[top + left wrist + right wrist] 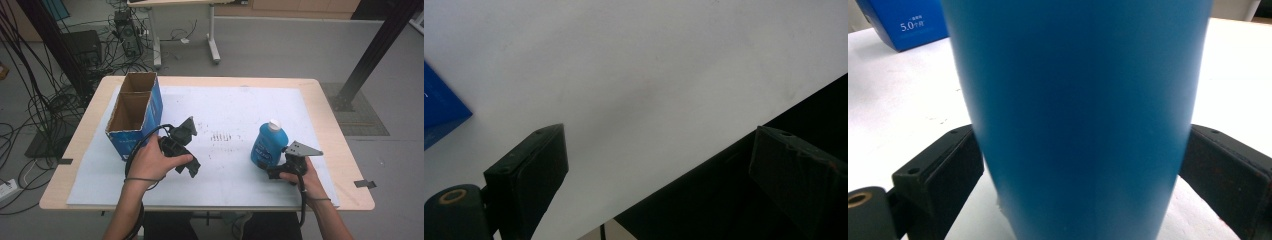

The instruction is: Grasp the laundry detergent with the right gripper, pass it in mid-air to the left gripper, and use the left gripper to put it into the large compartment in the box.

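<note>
Your left gripper [191, 167] hung with jaws spread wide — your right gripper [272, 170] had its jaws clamped tight.

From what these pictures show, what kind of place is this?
Probably a lab or workshop for recording handling tasks: a wooden table under a white sheet, many loose cables on the grey floor, and a black metal frame post.

Wooden table [327, 107], rounded corners, bearing a white sheet [240, 107] across most of its top. Grey floor [280, 50] all round the table. Beyond the table's far edge: a second desk on white legs [214, 47]. Left of the table: tangled black cables [35, 105] and a dark box-shaped unit [82, 47]. Right of the table: a slanting black post [372, 55]. Even, soft light.
</note>
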Motion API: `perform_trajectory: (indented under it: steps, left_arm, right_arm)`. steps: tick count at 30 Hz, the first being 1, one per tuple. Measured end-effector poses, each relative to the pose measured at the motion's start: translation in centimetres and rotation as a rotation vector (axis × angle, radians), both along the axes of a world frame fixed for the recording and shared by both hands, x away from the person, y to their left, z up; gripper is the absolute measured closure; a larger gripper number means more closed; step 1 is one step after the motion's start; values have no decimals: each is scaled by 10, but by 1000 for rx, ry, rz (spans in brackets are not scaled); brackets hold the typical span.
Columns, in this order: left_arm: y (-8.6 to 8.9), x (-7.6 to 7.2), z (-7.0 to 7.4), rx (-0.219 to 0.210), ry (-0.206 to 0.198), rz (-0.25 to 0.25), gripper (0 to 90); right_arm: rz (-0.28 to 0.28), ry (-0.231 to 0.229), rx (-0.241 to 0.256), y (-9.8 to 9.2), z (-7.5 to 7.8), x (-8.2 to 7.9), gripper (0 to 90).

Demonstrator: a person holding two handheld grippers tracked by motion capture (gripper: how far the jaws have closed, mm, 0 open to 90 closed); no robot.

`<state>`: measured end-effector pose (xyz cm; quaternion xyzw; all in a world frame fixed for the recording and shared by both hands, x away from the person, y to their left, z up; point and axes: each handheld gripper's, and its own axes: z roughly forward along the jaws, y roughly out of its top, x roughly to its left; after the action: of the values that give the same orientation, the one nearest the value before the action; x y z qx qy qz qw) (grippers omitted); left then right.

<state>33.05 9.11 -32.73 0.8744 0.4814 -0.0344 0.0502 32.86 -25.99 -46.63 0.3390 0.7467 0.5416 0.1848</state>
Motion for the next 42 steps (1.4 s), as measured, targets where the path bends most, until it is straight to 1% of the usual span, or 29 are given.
perform_trajectory:
  steps: [6, 12, 25, 32, 34, 42]
  left_arm:
    - [0, 0, 0, -2, -3, 2, 91]
    - [0, 0, 0, -3, -2, -1, 91]
    - [0, -1, 0, -2, 3, -3, 91]
    - [0, 0, 0, -2, 4, 1, 91]
    - [0, 0, 0, -3, 3, 0, 91]
    - [-1, -1, -1, -4, 6, 1, 91]
  right_arm:
    - [-5, 5, 1, 2, -2, 1, 48]
    - [-7, -7, 4, 4, -3, 3, 51]
    - [-20, -14, 14, 5, -4, 4, 70]
    - [-35, -26, 19, 4, -3, 4, 111]
    - [-41, -33, 22, 3, -3, 4, 137]
    - [-38, -37, 24, 4, -3, 4, 160]
